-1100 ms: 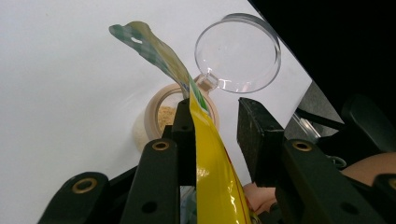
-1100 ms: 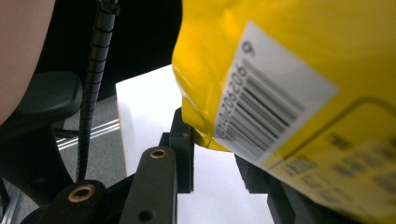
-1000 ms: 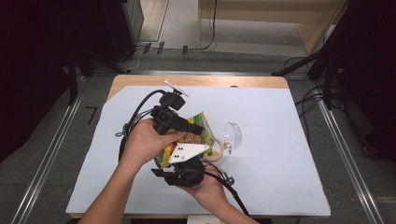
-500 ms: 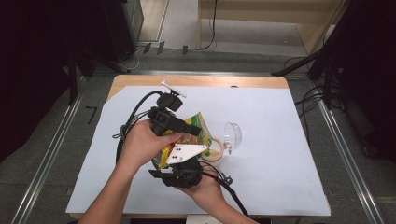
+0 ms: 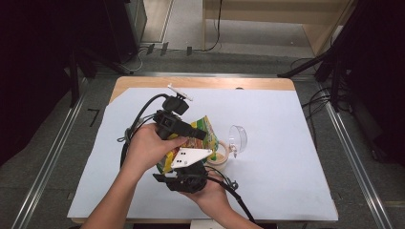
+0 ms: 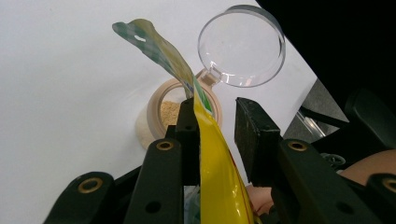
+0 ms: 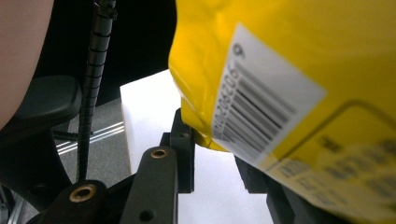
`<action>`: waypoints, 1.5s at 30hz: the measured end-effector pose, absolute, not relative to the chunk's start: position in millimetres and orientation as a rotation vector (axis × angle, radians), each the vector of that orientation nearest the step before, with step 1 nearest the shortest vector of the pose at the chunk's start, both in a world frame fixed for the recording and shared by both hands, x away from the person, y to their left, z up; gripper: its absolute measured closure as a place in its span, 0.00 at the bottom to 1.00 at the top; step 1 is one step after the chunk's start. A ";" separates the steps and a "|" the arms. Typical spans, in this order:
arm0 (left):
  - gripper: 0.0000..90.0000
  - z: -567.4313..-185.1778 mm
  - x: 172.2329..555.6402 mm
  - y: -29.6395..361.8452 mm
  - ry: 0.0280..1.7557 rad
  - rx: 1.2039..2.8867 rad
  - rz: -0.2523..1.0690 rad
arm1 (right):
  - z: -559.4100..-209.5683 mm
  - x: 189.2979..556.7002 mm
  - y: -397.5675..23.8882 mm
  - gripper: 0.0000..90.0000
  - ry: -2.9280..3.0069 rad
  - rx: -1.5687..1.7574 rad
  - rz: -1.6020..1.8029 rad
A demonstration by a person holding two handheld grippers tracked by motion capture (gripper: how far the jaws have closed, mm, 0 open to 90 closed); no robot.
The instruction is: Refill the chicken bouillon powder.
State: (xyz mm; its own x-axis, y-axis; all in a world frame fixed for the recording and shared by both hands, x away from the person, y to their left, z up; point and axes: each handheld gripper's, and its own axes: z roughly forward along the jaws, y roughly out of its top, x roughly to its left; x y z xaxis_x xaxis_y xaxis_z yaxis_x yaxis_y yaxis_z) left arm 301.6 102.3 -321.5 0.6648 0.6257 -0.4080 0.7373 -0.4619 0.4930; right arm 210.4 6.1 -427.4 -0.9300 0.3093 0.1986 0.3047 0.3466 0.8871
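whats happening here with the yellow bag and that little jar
A person holds a two-jaw gripper in each hand and has a yellow snack bag between them, tipped over a small open jar on the white table cover. The left gripper has the bag's upper edge against one of its jaws, and those jaws have just been closing. The right gripper has the bag's bottom corner between its jaws. The jar already holds some tan crumbs, and its clear hinged lid stands open.

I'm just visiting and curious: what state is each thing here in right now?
Jar: upright, open, tan powder inside.
Lid: flipped open, hinged to the jar.
Bag: held tilted over the jar, top torn open.
Left gripper: bag between its jaws, grip unclear.
Right gripper: around the bag's bottom corner, grip unclear.
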 end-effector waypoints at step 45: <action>0.81 -321.6 310.8 99.3 1.045 2.185 -0.220 | -421.7 211.9 0.6 0.80 2.586 0.660 1.664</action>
State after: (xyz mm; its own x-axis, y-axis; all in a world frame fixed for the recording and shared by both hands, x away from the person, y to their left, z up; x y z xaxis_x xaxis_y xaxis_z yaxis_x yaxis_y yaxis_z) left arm 310.8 99.3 -321.6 0.6612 0.6198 -0.4227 0.7376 -0.4339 0.5174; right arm 211.9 0.6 -421.7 -0.9121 0.3427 0.2251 0.3469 0.3522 0.8693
